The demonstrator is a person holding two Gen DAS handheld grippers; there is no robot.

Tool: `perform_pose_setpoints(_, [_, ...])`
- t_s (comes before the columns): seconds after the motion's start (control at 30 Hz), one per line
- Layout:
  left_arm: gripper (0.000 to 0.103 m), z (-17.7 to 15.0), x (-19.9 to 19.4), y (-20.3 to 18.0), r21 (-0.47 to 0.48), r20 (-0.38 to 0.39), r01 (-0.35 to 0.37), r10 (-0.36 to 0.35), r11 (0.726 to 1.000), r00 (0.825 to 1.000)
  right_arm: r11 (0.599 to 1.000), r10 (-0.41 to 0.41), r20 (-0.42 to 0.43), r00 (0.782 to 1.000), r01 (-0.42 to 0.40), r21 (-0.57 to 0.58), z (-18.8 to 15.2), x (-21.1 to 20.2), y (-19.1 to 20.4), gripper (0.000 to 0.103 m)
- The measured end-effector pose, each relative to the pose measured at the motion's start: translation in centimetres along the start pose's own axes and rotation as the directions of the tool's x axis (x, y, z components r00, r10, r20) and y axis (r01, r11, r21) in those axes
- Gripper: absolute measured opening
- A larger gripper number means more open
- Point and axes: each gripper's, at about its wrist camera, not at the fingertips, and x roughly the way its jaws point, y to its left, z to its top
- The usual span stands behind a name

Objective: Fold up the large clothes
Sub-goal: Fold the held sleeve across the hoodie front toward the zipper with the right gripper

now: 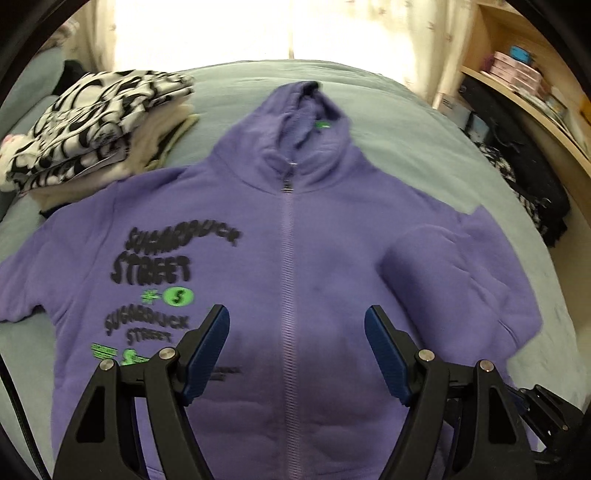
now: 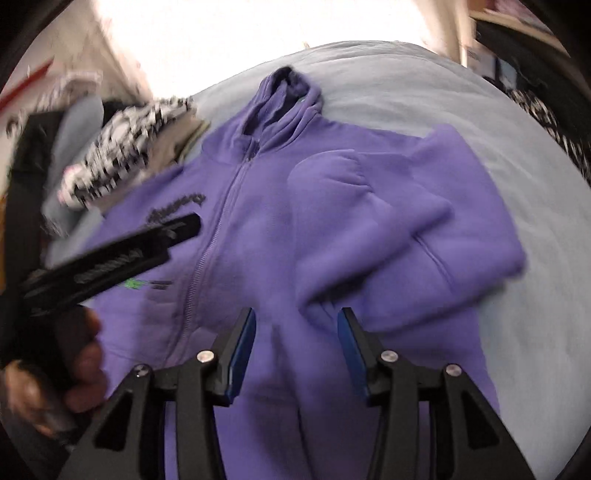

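Purple zip-up fleece hoodie [image 1: 295, 236]: flat on grey bed [image 1: 388, 110], one sleeve folded across its front
Left gripper [image 1: 297, 332]: fingers released, above zipper
Right gripper [image 2: 296, 332]: fingers apart, empty, over hem

Bright curtained window [image 1: 288, 26] — wooden shelves [image 1: 524, 88]

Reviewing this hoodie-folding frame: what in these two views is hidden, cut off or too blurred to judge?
- Purple hoodie hem: left wrist view, hidden behind the left gripper and cut off by the bottom edge.
- Its far sleeve cuff: left wrist view, cut off at the left edge.
- Chest print: right wrist view, motion-blurred and partly covered by the other gripper.
- Folded stack: how many garments it holds is unclear; only the black-and-white top layer shows plainly.
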Motion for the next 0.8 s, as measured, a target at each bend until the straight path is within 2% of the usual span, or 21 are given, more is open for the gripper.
perform_pose_setpoints(0.23, [0.074, -1.5, -0.4, -6.9, 0.183, -0.034, 0.072, -0.067, 0.98, 0.997, 0.977, -0.051, 0.123, 0.991, 0.024, 0.21, -3.0, -4.4, -5.0, 0.046])
perform_pose_setpoints(0.37, [0.074, -2.3, 0.1, -10.6, 0.269, -0.057, 0.086, -0.074, 0.959, 0.996, 0.968, -0.078, 0.139, 0.987, 0.041, 0.249, -3.4, -5.5, -6.8, 0.046])
perform_pose_setpoints(0.53, [0.074, -3.1, 1.9, -14.2, 0.35, -0.08, 0.043, -0.016, 0.936, 0.997, 0.963, -0.102, 0.15, 0.983, 0.059, 0.264, -3.8, -6.1, -8.1, 0.046])
perform_pose_setpoints(0.63, [0.073, -3.1, 2.9, -15.3, 0.378, -0.066, 0.005, 0.021, 0.926, 0.998, 0.961, -0.111, 0.149, 0.983, 0.068, 0.266, -4.0, -5.9, -8.4, 0.046])
perform_pose_setpoints(0.67, [0.066, -2.9, 3.1, -15.5, 0.386, -0.055, -0.014, 0.038, 0.922, 0.998, 0.961, -0.117, 0.148, 0.982, 0.074, 0.267, -4.1, -5.9, -8.4, 0.046])
perform_pose_setpoints(0.7, [0.039, -2.7, 3.2, -15.5, 0.391, -0.046, -0.02, 0.041, 0.92, 0.998, 0.961, -0.118, 0.148, 0.982, 0.076, 0.265, -4.1, -5.8, -8.4, 0.046])
perform_pose_setpoints(0.73, [0.029, -2.2, 3.2, -15.6, 0.396, -0.05, -0.017, 0.04, 0.918, 0.998, 0.962, -0.117, 0.148, 0.982, 0.075, 0.262, -4.2, -5.8, -8.4, 0.046])
perform_pose_setpoints(0.77, [0.027, -1.7, 3.1, -15.4, 0.385, -0.048, -0.017, 0.038, 0.923, 0.998, 0.962, -0.117, 0.149, 0.982, 0.075, 0.261, -4.3, -5.8, -8.4, 0.046])
perform_pose_setpoints(0.8, [0.022, -1.1, 2.7, -14.9, 0.364, -0.034, -0.014, 0.029, 0.931, 0.999, 0.963, -0.114, 0.153, 0.982, 0.071, 0.26, -4.4, -5.9, -8.5, 0.046])
